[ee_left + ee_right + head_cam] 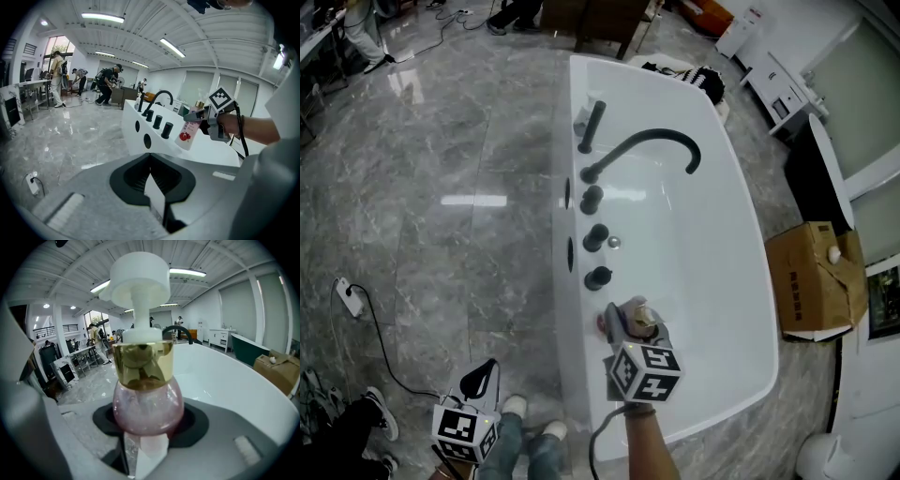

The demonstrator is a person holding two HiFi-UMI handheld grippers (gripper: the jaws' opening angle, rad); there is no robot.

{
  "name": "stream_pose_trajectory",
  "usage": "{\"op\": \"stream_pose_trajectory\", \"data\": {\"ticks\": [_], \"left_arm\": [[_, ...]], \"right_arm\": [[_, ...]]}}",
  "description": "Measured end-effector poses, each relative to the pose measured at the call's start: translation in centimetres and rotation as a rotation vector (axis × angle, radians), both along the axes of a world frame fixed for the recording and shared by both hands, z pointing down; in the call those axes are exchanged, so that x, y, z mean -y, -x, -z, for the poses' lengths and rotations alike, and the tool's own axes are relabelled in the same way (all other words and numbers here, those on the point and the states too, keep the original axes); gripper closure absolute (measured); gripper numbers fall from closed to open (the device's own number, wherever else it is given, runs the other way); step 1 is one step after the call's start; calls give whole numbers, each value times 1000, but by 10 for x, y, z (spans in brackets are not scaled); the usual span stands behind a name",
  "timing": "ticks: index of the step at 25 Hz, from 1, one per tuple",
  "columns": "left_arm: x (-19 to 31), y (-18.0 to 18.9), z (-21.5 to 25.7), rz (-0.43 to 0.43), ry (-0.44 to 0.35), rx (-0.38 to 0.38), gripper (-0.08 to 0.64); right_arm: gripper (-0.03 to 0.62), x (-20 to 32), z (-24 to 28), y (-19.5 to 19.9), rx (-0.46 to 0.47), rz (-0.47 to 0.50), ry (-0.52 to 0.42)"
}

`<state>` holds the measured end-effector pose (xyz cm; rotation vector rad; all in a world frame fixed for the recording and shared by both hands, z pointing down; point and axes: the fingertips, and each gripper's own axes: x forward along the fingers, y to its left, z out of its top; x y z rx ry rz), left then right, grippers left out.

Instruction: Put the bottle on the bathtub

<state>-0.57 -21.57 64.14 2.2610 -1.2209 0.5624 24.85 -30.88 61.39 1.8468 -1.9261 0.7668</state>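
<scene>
Grey marble floor, white bathtub (750,244) running up the middle. Over its near-left rim the right claw (628,323) clamps the pink bottle (637,317) by its round belly, with the pump head poking out past the jaws. That puts the bottle at 6 o'clock from the black knobs (596,237); whether it touches the rim, can't tell. At 8 o'clock of it, over the floor, the left claw (481,377) has its jaws together, empty.

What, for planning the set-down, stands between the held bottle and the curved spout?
Three black knobs in a row along the bathtub ledge, seen in the head view.
</scene>
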Motion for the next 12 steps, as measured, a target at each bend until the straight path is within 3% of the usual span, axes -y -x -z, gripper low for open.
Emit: {"op": "stream_pose_trajectory", "data": {"ticks": [12], "left_arm": [[6,7,-10,31,9,-5,551]], "right_arm": [[371,25,-12,5,-5,13,12]]}}
